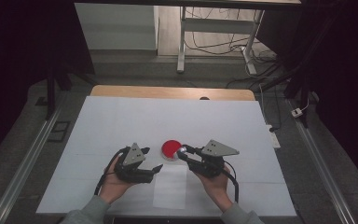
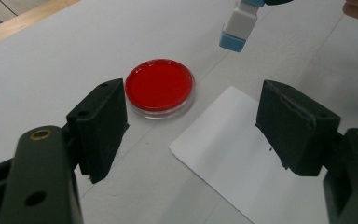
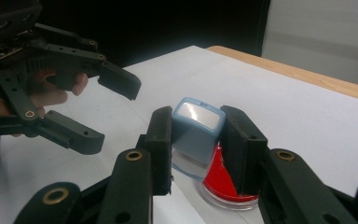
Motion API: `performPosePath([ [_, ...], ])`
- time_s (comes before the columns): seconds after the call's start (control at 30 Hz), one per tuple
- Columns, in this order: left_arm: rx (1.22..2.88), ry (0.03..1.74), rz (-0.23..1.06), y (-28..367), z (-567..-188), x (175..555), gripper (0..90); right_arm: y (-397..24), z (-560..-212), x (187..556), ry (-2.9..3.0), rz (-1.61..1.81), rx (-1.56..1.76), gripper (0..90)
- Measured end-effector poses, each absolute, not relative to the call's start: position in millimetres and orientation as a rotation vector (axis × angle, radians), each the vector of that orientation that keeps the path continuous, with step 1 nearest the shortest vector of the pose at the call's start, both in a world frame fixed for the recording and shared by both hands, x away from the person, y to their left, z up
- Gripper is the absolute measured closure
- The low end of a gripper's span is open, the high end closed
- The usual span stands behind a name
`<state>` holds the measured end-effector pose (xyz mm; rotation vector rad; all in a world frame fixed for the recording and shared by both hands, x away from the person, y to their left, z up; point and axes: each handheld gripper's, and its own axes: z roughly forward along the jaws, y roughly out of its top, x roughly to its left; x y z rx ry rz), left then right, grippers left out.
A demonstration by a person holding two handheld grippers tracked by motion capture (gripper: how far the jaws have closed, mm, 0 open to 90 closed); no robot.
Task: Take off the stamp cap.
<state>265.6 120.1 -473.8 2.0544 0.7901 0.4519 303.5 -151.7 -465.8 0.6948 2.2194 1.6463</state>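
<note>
**Stamp held over the red dish**

Your right gripper [image 3: 196, 140] is clamping a small white-and-blue stamp-like block [image 3: 196, 133], holding it just above the near edge of the red-filled round dish [image 2: 159, 87]. Your left gripper [image 2: 191, 126] is hanging empty, jaws spread wide, beside the dish and over a white paper sheet [image 2: 233, 154] lying on the table [image 1: 121, 126].

A wooden table [image 1: 121, 90] carries a white sheet [image 1: 121, 126]; on the sheet a red dish [image 1: 171, 149] sits near centre; a smaller white paper [image 1: 170, 186] lies at its six o'clock.
</note>
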Motion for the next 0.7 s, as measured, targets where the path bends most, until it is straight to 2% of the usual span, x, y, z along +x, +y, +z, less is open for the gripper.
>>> performPosePath([
  [0.7, 2.064, 0.764, 0.404, 98.3, -470.9, 282.3, 24.8, -149.7, -462.5, 303.2, 2.216, 1.657, 0.674, 64.3],
])
